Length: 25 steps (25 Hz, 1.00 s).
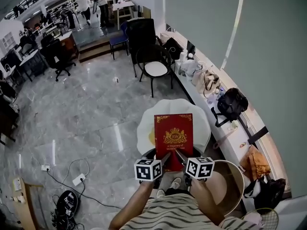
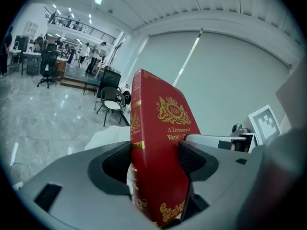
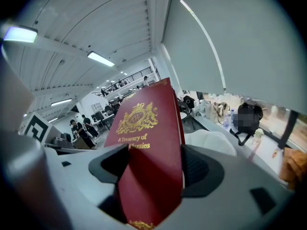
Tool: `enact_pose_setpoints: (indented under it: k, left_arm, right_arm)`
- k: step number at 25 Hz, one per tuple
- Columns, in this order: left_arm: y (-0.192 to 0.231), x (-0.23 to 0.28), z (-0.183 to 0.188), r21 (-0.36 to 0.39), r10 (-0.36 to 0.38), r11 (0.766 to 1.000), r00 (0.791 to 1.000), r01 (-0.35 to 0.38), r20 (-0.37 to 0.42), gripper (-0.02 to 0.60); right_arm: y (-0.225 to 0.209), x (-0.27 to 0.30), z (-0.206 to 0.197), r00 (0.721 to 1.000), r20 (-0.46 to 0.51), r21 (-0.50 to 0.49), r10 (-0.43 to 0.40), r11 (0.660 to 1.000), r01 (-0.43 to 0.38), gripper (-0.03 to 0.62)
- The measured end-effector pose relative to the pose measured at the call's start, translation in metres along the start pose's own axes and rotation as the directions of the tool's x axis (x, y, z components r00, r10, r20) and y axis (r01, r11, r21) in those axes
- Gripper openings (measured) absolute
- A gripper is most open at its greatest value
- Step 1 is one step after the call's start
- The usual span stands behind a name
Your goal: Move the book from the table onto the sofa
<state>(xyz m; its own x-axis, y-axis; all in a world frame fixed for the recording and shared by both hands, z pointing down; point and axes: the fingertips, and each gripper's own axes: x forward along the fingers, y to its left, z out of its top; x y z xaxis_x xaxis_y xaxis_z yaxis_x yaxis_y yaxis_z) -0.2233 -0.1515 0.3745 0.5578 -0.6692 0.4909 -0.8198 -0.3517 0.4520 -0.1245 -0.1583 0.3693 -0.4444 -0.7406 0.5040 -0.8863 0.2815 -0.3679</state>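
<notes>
Both left tool (image 1: 165,161), right tool (image 1: 181,157) clamp book (image 1: 173,132) near edge; sofa (image 1: 144,129) beyond

Grey marble floor (image 1: 86,121); black chair (image 1: 142,35); cluttered counter (image 1: 234,148) along pale wall (image 1: 273,42).

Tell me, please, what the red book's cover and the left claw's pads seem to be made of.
The book cover looks like smooth leatherette or coated board in satin red, with shiny gold-foil stamping on the crest and lettering. The pads of the left claw, shut on it, look like dark matte rubber, going by their fine dotted texture.
</notes>
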Motion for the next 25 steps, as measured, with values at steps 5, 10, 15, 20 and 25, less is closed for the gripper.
enact_pose_setpoints:
  k: [5,10,15,20,25]
  left_arm:
    - [-0.003,0.023,0.009,0.007,0.006,1.0,1.0,-0.006,-0.01,0.31]
    - [-0.004,0.045,0.018,0.008,0.01,1.0,1.0,-0.01,-0.019,0.31]
    - [-0.005,0.079,0.024,0.0,0.014,1.0,0.999,-0.014,-0.04,0.311]
    - [-0.005,0.114,0.031,0.003,0.014,1.0,0.998,-0.014,-0.067,0.311]
    - [-0.009,0.137,0.028,-0.002,0.024,1.0,0.994,-0.025,-0.103,0.311]
  right_arm:
    - [-0.02,0.01,0.01,1.0,0.0,0.005,0.005,1.0,-0.005,0.344]
    - [-0.038,0.023,0.022,1.0,-0.001,0.013,0.004,1.0,-0.004,0.344]
    - [-0.065,0.04,0.031,1.0,-0.017,0.023,0.0,1.0,0.001,0.344]
    - [-0.094,0.057,0.04,1.0,-0.029,0.047,-0.003,0.999,0.005,0.344]
    - [-0.117,0.065,0.038,0.999,-0.048,0.077,-0.002,0.997,0.006,0.344]
